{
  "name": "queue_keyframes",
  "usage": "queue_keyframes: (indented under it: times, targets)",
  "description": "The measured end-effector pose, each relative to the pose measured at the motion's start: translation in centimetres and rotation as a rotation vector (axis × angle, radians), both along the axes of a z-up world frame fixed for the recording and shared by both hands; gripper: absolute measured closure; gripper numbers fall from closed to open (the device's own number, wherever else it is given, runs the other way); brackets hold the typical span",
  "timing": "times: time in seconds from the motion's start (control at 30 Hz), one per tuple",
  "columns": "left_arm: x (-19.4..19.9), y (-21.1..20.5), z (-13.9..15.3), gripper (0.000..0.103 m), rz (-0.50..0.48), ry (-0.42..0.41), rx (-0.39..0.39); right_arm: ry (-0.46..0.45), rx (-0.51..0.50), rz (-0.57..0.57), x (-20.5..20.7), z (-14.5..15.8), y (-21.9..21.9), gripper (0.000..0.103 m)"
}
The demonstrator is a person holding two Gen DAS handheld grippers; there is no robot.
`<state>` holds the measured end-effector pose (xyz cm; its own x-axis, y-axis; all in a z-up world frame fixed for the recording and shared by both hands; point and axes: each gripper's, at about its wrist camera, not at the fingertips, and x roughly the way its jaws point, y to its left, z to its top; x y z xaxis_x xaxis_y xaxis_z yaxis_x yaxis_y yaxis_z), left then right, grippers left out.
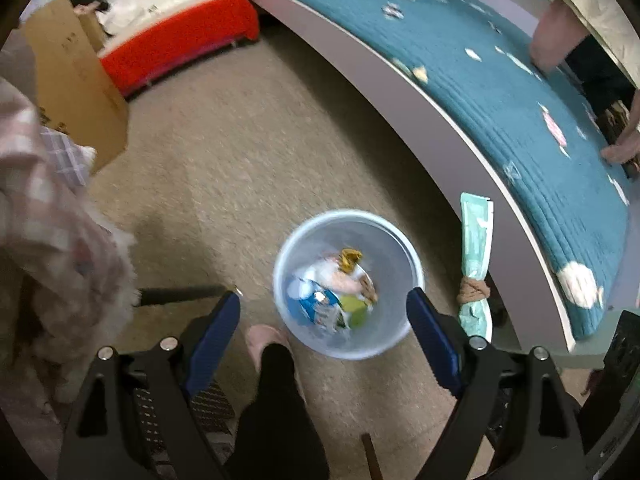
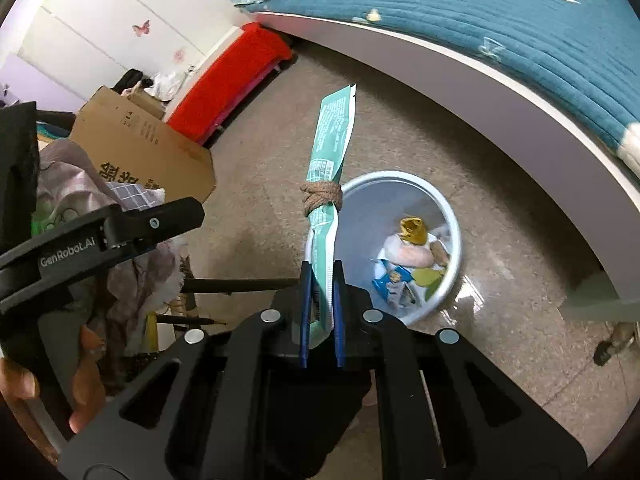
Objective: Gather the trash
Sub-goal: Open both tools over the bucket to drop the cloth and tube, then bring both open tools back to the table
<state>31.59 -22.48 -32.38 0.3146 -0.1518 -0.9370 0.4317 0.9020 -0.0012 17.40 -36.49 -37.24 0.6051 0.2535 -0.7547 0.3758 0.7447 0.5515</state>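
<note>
A pale blue waste bin stands on the floor beside the bed, holding several wrappers and scraps. My left gripper hangs above it, jaws wide open with nothing between them. My right gripper is shut on the lower end of a long green packet tied round the middle with a brown knot. The green packet stands upright just right of the bin in the left wrist view. The left gripper's black body shows at the left of the right wrist view.
A bed with a teal quilt and white frame curves along the right. A cardboard box and pink checked cloth sit left. A red bench stands at the back. A person's leg and pink slipper are by the bin.
</note>
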Motion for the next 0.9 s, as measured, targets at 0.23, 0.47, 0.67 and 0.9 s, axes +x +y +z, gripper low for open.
queue_keyframes:
  times: [0.23, 0.47, 0.67, 0.9]
  targets:
    - [-0.4, 0.0, 2.5, 0.020, 0.005, -0.060, -0.012, -0.024, -0.065, -0.010, 0.8, 0.3, -0.2, 0.035]
    - [-3.1, 0.3, 6.1, 0.020, -0.017, -0.100, -0.079, -0.050, -0.114, -0.069, -2.1, 4.9, -0.6, 0.035]
    - [-6.8, 1.3, 12.4, 0.020, -0.076, -0.162, -0.194, -0.184, -0.125, -0.068, -4.9, 12.1, 0.6, 0.035]
    - [-10.5, 7.6, 20.6, 0.019, -0.065, -0.330, -0.266, -0.337, -0.162, 0.018, -5.7, 20.2, 5.5, 0.035]
